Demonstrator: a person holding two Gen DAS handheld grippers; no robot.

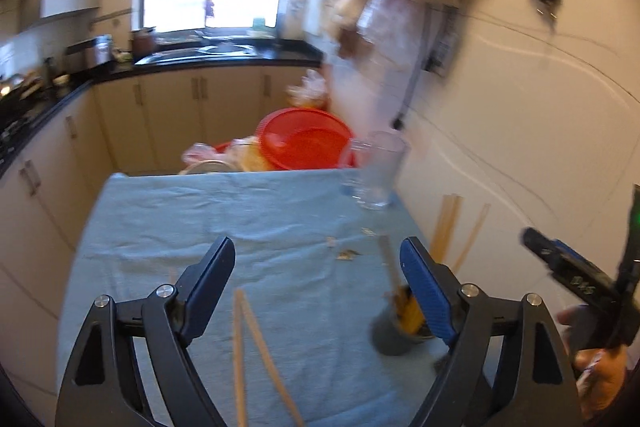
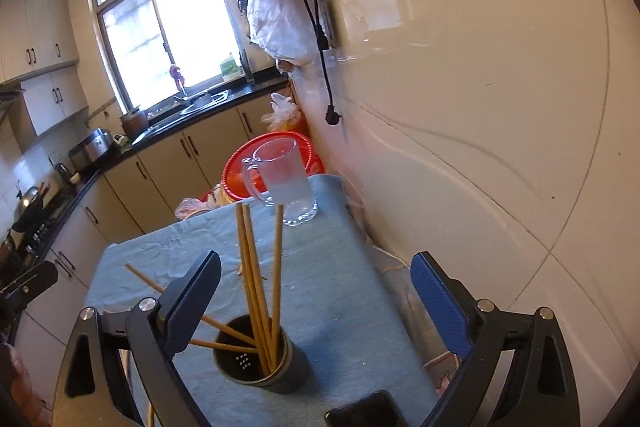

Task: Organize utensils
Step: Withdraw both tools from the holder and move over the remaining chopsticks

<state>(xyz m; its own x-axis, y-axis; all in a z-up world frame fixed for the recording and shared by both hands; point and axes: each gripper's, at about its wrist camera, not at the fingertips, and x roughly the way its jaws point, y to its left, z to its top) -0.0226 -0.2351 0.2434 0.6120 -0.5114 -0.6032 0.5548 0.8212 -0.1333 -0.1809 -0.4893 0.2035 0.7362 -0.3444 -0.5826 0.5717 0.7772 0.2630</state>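
A dark round utensil holder [image 2: 262,359] stands on the blue tablecloth [image 2: 320,267] with several wooden chopsticks [image 2: 250,267] upright in it. It also shows in the left wrist view [image 1: 394,333], blurred. My right gripper [image 2: 316,291] is open and empty, just above and behind the holder. My left gripper [image 1: 318,267] is open and empty over the cloth. Two loose chopsticks [image 1: 256,351] lie on the cloth between its fingers. In the right wrist view two more chopsticks [image 2: 224,331] lie flat by the holder.
A glass mug [image 2: 286,183] stands at the far right of the table near the tiled wall [image 2: 480,147]. A red basin [image 2: 236,171] sits behind the table. A dark phone [image 2: 364,411] lies at the near edge. Kitchen counters [image 2: 120,155] run left and behind.
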